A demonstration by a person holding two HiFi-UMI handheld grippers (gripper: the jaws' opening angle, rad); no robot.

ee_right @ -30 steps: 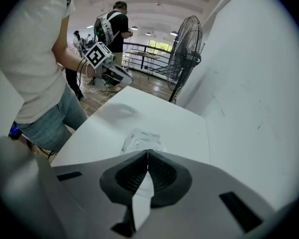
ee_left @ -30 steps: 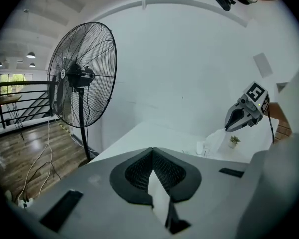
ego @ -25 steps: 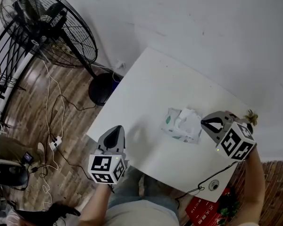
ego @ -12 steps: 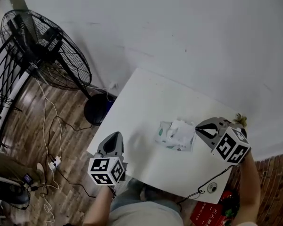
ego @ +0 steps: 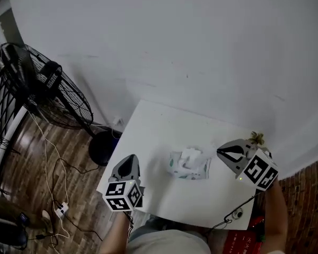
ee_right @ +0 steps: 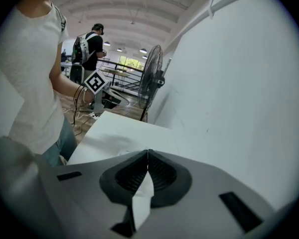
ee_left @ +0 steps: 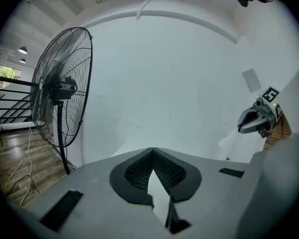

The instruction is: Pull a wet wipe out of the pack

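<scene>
The wet wipe pack [ego: 188,168] lies flat in the middle of the white table [ego: 159,126], with a white wipe [ego: 191,154] standing up out of its top. My right gripper [ego: 219,151] hovers just right of the pack, apart from the wipe, and in its own view the jaws [ee_right: 148,151] meet with nothing between them. My left gripper [ego: 130,156] hangs over the table's front left part, left of the pack, its jaws [ee_left: 152,149] shut and empty. In the left gripper view the right gripper [ee_left: 241,127] shows just above the wipe [ee_left: 233,144].
A black floor fan [ego: 42,89] stands left of the table on the wooden floor, with cables [ego: 47,157] trailing from it. A small round device [ego: 237,214] on a cord sits at the table's front right corner. The white wall runs right behind the table.
The head view has lifted, so the table and pack show smaller and lower. The right gripper's tip now stands a little farther from the wipe. The left gripper holds its place.
</scene>
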